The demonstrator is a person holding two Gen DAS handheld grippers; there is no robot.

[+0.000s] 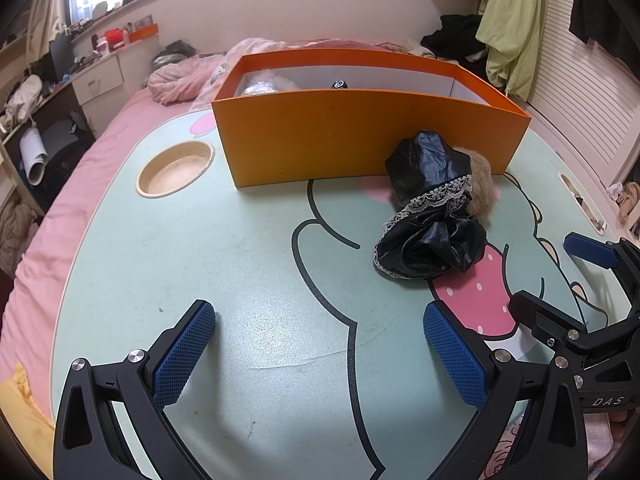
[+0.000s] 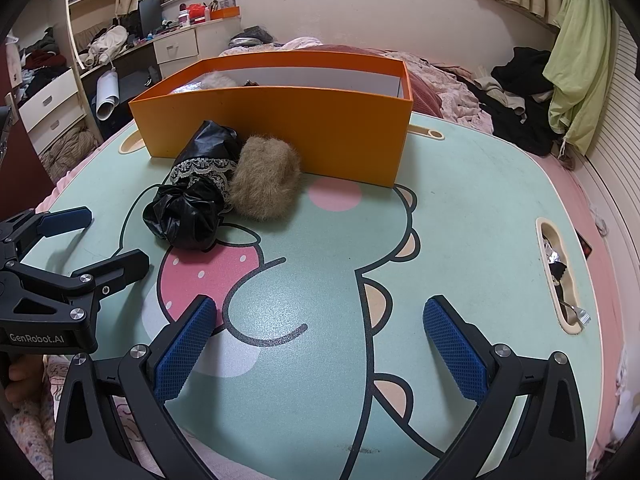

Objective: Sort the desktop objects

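Orange box (image 1: 360,136) stands at the desk's (image 1: 248,264) far edge, already holding a few things. Against its front wall lie 2 loose items, touching: a crumpled black garment (image 2: 192,208) with lace trim and, to its right, a tan fur piece (image 2: 266,178). Both look soft, light and easily squashed; the glossy black fabric may slip, so its bunched near end seems the best hold. Left gripper (image 1: 320,356) and right gripper (image 2: 320,352) hover near the desk's near edge, jaws apart, empty.

Black left tool (image 1: 319,354) and right tool (image 2: 320,346): blue textured pads (silver screws).
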